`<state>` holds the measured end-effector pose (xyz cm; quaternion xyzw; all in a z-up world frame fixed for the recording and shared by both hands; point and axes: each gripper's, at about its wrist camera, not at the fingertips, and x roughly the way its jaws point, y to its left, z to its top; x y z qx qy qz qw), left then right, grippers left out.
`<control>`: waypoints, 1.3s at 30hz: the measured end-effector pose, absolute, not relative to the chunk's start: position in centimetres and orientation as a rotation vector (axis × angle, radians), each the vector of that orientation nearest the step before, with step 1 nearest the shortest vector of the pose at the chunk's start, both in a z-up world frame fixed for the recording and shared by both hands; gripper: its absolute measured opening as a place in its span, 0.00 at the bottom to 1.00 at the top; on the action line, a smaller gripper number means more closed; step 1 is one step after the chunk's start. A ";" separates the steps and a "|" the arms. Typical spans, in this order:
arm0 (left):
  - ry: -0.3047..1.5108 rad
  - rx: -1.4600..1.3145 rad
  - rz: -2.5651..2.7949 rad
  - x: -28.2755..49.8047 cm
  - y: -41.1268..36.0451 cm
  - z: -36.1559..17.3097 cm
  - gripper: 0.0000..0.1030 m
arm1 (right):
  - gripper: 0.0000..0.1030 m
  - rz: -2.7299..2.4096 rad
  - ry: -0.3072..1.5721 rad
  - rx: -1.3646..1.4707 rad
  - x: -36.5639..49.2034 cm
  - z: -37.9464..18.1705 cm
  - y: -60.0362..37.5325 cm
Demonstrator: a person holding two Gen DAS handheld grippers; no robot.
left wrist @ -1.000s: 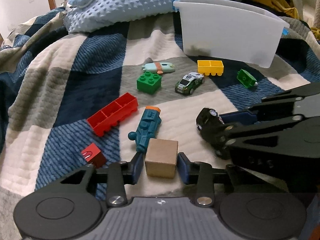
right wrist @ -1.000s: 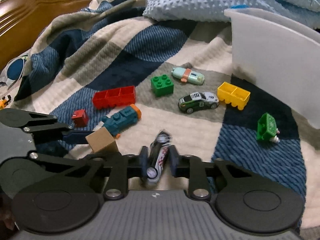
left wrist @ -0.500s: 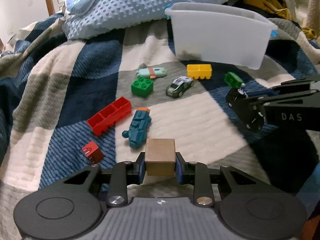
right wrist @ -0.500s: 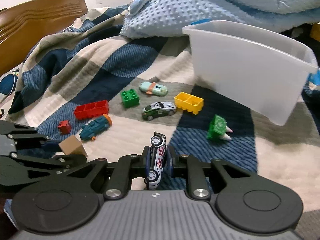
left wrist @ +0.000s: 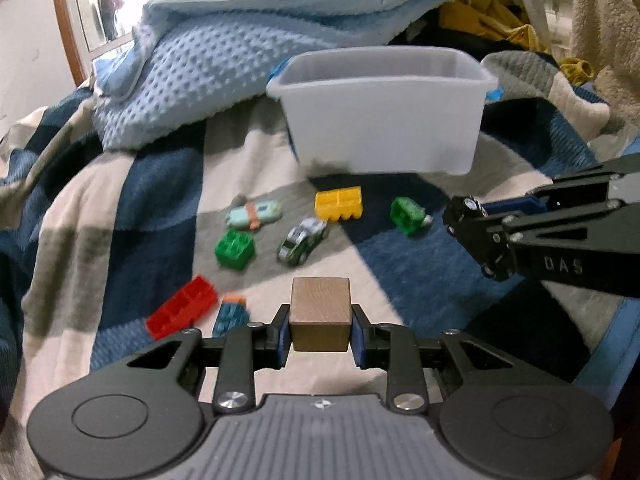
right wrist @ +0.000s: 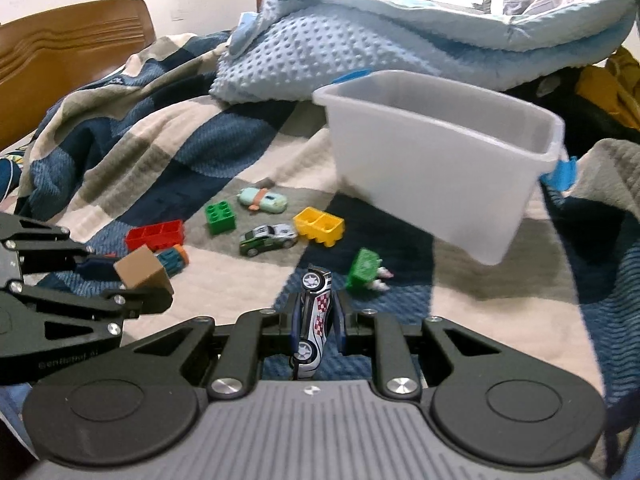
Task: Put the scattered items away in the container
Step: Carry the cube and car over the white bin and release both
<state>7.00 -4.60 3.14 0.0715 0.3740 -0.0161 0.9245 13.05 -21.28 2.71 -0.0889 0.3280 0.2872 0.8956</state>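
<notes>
Left tongs [left wrist: 320,330]: pressed onto a wooden cube [left wrist: 320,314], which is pinched between both pads and held clear of the quilt [left wrist: 168,184]. The same cube is seen at 9 o'clock in the right wrist view [right wrist: 140,270].

Right tongs [right wrist: 316,322]: pinching a white toy car [right wrist: 314,320] with red check pattern, held on its side, nose away from the camera, off the bed. In the left wrist view the right tongs [left wrist: 480,236] are seen at 3 o'clock, with a dark part of the car showing at the tip.

White plastic container [left wrist: 384,120]: noted at 12 o'clock of the left wrist view, resting on the quilt against a light blue dotted blanket [left wrist: 208,80]. Its contents cannot be told.

Scattered on the quilt in front of the container:
- yellow brick [left wrist: 339,203] and small green piece [left wrist: 406,216], nearest the container
- green toy car [left wrist: 302,240], just beside the yellow brick
- pale teal toy [left wrist: 254,214] and green brick [left wrist: 234,248], at 11 o'clock of the cube
- red brick [left wrist: 182,312] and teal toy [left wrist: 230,314], side by side at 9 o'clock of the cube
</notes>
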 end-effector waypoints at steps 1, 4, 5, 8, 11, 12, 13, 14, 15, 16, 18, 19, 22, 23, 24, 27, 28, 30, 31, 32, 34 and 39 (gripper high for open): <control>0.762 0.147 -0.036 7.3 -4.8 3.5 0.32 | 0.18 0.589 0.679 -0.189 13.2 2.9 -21.5; 0.736 0.142 -0.050 8.4 -5.6 4.9 0.32 | 0.18 0.566 0.673 -0.184 13.7 3.6 -22.3; 0.725 0.141 -0.060 8.8 -5.9 5.4 0.32 | 0.18 0.558 0.670 -0.177 13.9 3.9 -22.5; 0.694 0.147 -0.078 10.0 -6.8 7.0 0.32 | 0.18 0.547 0.660 -0.166 14.3 4.5 -23.0; 0.671 0.144 -0.093 11.3 -7.5 8.3 0.32 | 0.18 0.531 0.642 -0.164 14.7 5.2 -23.4; 0.662 0.152 -0.096 11.7 -7.9 8.8 0.32 | 0.18 0.521 0.636 -0.162 14.9 5.5 -23.6; 0.654 0.157 -0.099 12.1 -8.1 9.2 0.32 | 0.18 0.516 0.629 -0.160 15.1 5.8 -23.9; 0.647 0.161 -0.103 12.6 -8.4 9.6 0.32 | 0.18 0.506 0.618 -0.152 15.3 6.2 -24.1; 0.638 0.166 -0.107 13.1 -8.6 10.1 0.32 | 0.18 0.498 0.608 -0.150 15.6 6.6 -24.3; 0.631 0.169 -0.109 13.6 -8.8 10.5 0.32 | 0.18 0.490 0.593 -0.150 15.8 7.0 -24.4; 0.618 0.175 -0.112 14.6 -9.2 11.3 0.32 | 0.18 0.475 0.562 -0.163 16.3 7.8 -24.6; 0.612 0.175 -0.112 15.1 -9.3 11.7 0.32 | 0.18 0.466 0.545 -0.175 16.7 8.3 -24.7; 0.595 0.179 -0.115 16.8 -9.8 12.8 0.32 | 0.18 0.450 0.500 -0.196 18.1 9.2 -24.9; 0.586 0.184 -0.117 17.4 -9.9 13.3 0.32 | 0.18 0.446 0.492 -0.198 18.6 9.4 -24.9; 0.577 0.194 -0.118 17.9 -10.1 13.7 0.32 | 0.18 0.441 0.484 -0.197 19.2 9.6 -25.0; 0.558 0.226 -0.120 19.9 -10.7 14.6 0.32 | 0.18 0.429 0.452 -0.192 20.9 10.3 -25.1; 0.554 0.231 -0.119 20.5 -10.7 14.9 0.32 | 0.18 0.426 0.444 -0.189 21.6 10.6 -25.0; 0.544 0.239 -0.116 22.1 -10.9 15.3 0.32 | 0.18 0.424 0.429 -0.180 22.7 11.1 -24.9; 0.538 0.243 -0.111 22.9 -10.9 15.5 0.32 | 0.18 0.420 0.419 -0.174 23.4 11.2 -24.9; 0.534 0.244 -0.105 23.7 -10.8 15.6 0.32 | 0.18 0.417 0.411 -0.172 24.0 11.4 -24.8; 0.539 0.242 -0.098 25.6 -10.7 15.5 0.32 | 0.18 0.415 0.407 -0.163 25.7 11.8 -24.5; 0.555 0.259 -0.090 29.9 -10.9 14.6 0.32 | 0.18 0.413 0.434 -0.138 29.1 11.5 -24.2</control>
